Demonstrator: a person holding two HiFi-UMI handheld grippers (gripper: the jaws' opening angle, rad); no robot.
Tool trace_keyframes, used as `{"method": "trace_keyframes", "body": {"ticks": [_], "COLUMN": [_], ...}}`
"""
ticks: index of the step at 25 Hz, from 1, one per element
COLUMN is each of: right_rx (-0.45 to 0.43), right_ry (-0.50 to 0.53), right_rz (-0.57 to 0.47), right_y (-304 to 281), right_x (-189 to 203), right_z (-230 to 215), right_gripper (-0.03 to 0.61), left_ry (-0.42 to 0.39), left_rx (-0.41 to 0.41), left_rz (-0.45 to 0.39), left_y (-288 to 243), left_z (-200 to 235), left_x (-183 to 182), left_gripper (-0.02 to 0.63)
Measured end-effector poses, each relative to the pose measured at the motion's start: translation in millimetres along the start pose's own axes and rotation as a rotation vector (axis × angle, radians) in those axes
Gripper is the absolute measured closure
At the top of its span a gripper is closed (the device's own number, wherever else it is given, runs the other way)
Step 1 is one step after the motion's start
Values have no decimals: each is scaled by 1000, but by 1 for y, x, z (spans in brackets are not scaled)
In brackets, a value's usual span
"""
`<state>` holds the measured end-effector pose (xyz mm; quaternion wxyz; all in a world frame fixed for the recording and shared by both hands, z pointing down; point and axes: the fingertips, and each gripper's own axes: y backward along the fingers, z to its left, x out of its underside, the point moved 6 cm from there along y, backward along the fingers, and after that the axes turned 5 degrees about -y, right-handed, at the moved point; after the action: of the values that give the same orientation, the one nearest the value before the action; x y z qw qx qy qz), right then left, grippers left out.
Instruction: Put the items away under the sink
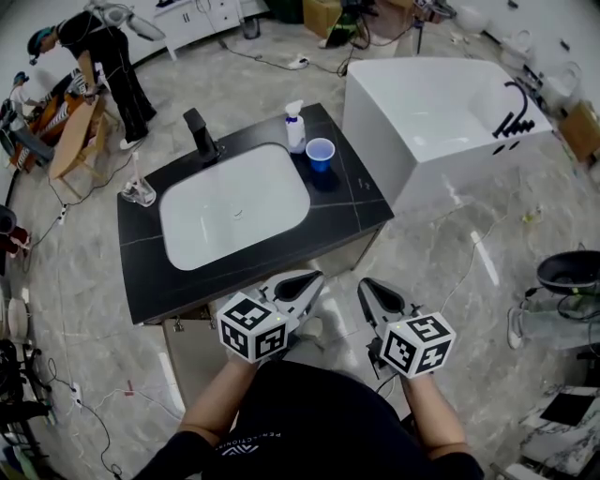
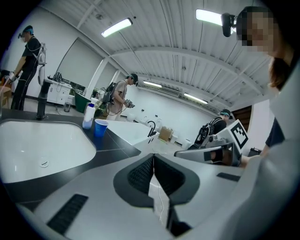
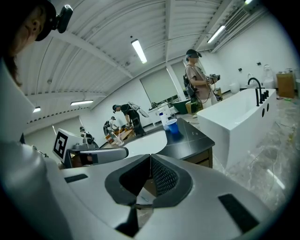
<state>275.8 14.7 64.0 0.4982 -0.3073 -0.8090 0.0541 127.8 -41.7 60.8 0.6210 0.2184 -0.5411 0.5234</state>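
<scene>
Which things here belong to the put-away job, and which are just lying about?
Job: spray bottle, blue cup and clear glass, all on the sink counter; left claw and right claw, both shut, empty.
Lying about: bathtub, floor cable, cardboard box.

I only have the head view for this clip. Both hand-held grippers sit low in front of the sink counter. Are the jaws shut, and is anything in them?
Observer: In its own view, the left hand-held gripper has its jaws pressed together with nothing between them.
Reviewer: And the other one?
Observer: The right hand-held gripper is the same in its own view: jaws together and empty.
</scene>
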Motion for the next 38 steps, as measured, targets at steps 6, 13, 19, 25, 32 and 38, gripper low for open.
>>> {"method": "trace_keyframes", "body": {"ticks": [6, 13, 19, 25, 32, 38], "right_rx": [1, 8, 15, 12, -33, -68], "right_ry": [5, 12, 16, 26, 48, 61], "right_rz": [15, 42, 40, 74, 102, 130], "right_y": [-33, -76, -110, -130, -152, -167], "right_x": [-25, -49, -73, -89, -115, -136], "right_z": [-9, -17, -23, -37, -61, -84], "right_gripper": [543, 543, 543, 543, 543, 543], "left_ry": [22, -1, -4, 21, 34, 6], "left_rx": [-21, -17, -3, -29, -87, -174], "left_rz": [9, 23, 34, 39, 13, -10], "left_y": [-15, -30, -45, -64, -86, -109], "left_z": [35, 77, 111, 132, 149, 162], "left_x": [-12, -26, -38, -41, -51, -60], "left_gripper": [604, 603, 603, 603, 603, 601]}}
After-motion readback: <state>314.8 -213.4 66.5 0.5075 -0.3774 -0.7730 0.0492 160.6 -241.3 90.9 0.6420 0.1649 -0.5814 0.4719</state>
